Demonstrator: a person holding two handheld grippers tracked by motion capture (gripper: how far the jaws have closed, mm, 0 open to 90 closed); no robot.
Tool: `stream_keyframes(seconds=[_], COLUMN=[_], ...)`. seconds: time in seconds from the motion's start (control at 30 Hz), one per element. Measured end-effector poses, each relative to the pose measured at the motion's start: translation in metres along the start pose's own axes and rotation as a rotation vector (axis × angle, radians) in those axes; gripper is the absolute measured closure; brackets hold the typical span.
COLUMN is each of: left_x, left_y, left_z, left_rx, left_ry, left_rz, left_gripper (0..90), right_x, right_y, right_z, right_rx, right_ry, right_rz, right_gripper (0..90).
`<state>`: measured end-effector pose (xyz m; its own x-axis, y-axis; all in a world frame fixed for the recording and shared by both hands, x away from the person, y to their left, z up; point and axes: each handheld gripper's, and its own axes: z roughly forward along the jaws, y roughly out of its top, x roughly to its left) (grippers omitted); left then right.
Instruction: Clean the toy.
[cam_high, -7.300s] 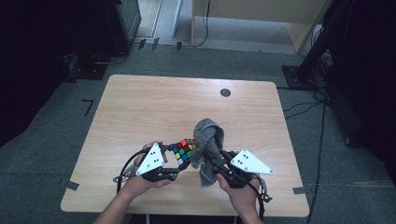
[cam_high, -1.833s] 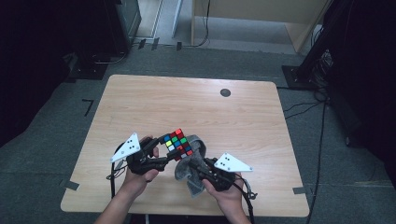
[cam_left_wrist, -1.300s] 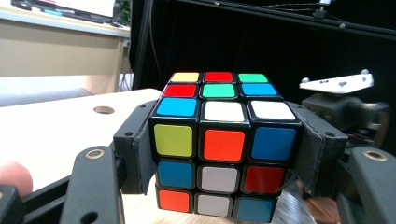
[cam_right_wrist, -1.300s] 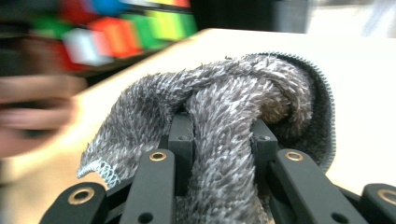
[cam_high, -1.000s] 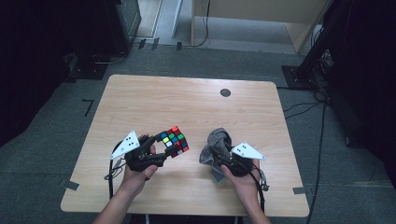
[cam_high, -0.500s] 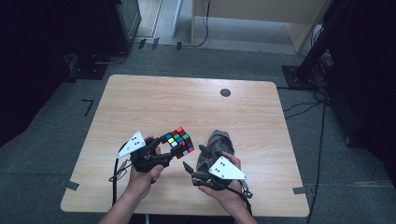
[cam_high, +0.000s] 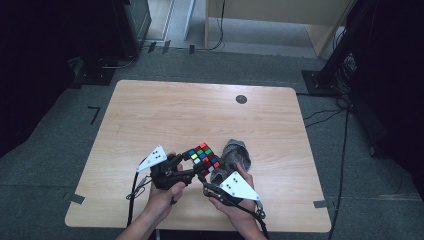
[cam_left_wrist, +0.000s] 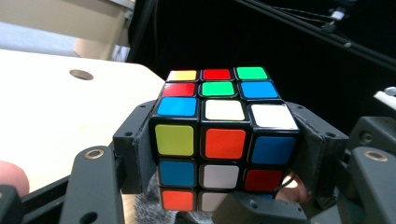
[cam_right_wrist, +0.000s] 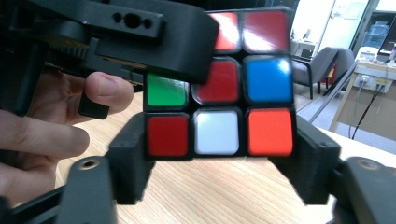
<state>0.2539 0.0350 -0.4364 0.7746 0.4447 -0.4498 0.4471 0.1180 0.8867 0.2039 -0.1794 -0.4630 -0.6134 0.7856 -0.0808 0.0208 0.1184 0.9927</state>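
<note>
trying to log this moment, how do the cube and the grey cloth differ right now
The cube is stiff, boxy and many-coloured; the grey cloth is soft, crumpled and one dull colour. The cube is held up off the table between the jaws of the left gripper; the cloth lies heaped on the wood. The right gripper brackets the cube's lower row, not the cloth. Both sit near the table's front edge.

one puzzle cube, one grey cloth (crumpled), two grippers, one table.

The right gripper, earlier holding the grey cloth, now has its closing jaws around the cube; the cloth lies on the tabletop.
</note>
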Motion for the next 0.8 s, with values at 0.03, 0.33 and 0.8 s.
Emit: stream_keyframes(seconds=[0.03, 0.33, 0.8], left_x=[0.001, 0.014, 0.008], left_y=[0.001, 0.012, -0.015], left_z=[0.0, -0.015, -0.002], left_rx=[0.007, -0.03, 0.153], left_ry=[-0.004, 0.028, 0.162], left_rz=[0.002, 0.065, 0.533], left_gripper=[33.3, 19.6, 21.2], right_x=[0.0, -0.022, -0.049], right_y=[0.001, 0.002, 0.017], right_z=[0.0, -0.004, -0.016], right_rx=[0.01, 0.07, 0.181], right_ry=[-0.004, -0.012, 0.074], right_rz=[-0.006, 0.074, 0.287], right_gripper=[34.2, 34.2, 34.1])
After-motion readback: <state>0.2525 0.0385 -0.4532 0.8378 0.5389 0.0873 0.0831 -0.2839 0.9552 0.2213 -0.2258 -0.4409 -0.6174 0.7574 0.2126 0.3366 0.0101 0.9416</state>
